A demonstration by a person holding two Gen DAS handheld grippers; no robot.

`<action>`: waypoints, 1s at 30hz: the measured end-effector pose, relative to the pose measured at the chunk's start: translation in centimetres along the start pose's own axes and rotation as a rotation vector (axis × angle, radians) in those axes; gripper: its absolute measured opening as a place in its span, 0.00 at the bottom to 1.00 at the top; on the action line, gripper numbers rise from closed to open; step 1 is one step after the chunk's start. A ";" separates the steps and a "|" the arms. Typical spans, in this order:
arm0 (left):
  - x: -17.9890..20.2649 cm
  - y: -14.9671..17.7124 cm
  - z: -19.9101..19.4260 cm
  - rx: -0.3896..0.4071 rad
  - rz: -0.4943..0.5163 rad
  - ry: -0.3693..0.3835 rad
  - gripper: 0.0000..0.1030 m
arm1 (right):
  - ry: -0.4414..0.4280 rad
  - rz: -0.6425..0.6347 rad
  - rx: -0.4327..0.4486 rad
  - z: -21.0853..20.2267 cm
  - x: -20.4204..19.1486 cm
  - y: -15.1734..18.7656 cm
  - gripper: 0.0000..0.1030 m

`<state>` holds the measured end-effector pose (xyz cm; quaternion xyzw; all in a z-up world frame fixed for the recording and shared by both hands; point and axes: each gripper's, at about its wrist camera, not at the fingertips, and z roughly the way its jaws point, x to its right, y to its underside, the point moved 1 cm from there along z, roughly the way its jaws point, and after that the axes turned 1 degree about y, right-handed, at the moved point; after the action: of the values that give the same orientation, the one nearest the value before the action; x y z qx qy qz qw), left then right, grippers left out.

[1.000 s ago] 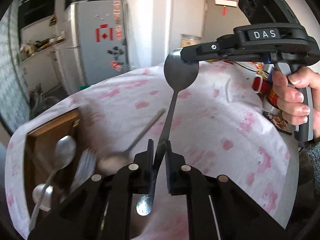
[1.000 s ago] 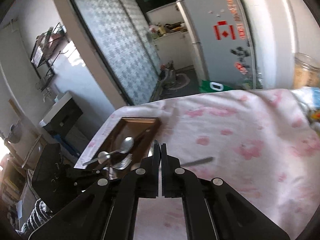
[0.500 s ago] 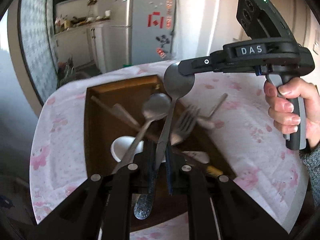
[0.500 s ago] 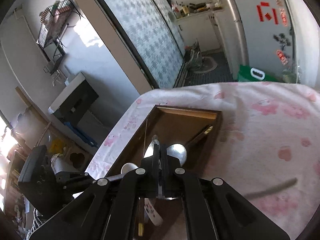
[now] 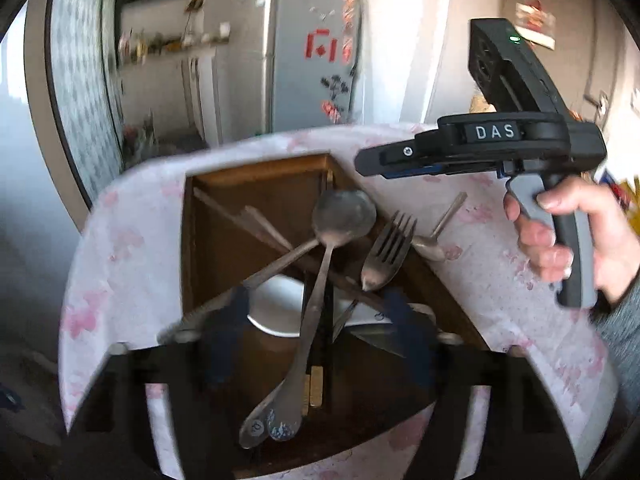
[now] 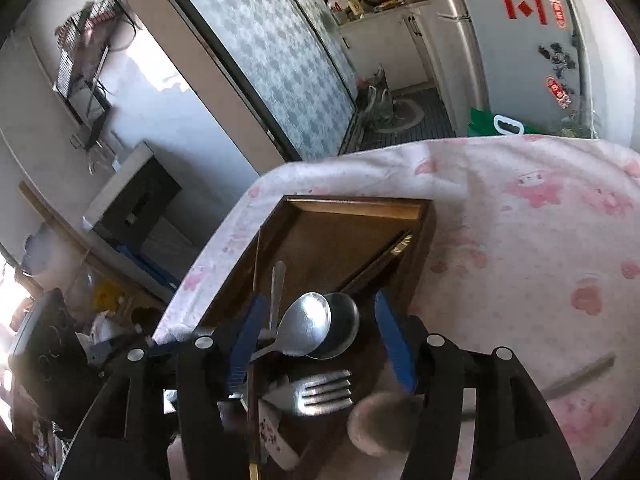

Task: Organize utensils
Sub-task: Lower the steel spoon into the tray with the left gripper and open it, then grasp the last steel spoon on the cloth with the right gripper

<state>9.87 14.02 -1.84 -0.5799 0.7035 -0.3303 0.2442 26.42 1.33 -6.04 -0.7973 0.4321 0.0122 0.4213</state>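
Over a table (image 5: 120, 248) draped in a pink-flowered cloth, the wooden tray (image 5: 256, 176) is seen with one more piece inside it. Half a second earlier the large spoon (image 5: 344, 212) was clamped at both ends; it now lies free across the forks and chopsticks, its bowl near the tray's far corner. The left gripper (image 5: 316, 308) is shown with jaws parted and blurred, either side of the handle. The right gripper (image 6: 316, 344) is likewise spread wide above the tray. One small spoon (image 5: 430, 246) is left on the cloth just beside the tray's right edge, and is judged next in line.
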 end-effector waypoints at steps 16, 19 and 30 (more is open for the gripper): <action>6.6 -0.7 0.5 -0.010 0.068 0.126 0.78 | 0.140 -0.168 -0.031 -7.0 3.7 6.9 0.61; 6.1 -0.7 0.1 -0.011 0.051 0.124 0.78 | 0.144 -0.237 -0.063 -5.6 2.4 8.1 0.59; 2.6 0.9 -1.3 -0.007 -0.022 0.130 0.80 | 0.260 -0.495 -0.149 -0.3 -0.6 9.4 0.37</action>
<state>7.80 11.76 -1.55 -0.5659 0.7125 -0.3675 0.1925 19.42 -0.98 -11.84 -0.9022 0.2728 -0.1613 0.2927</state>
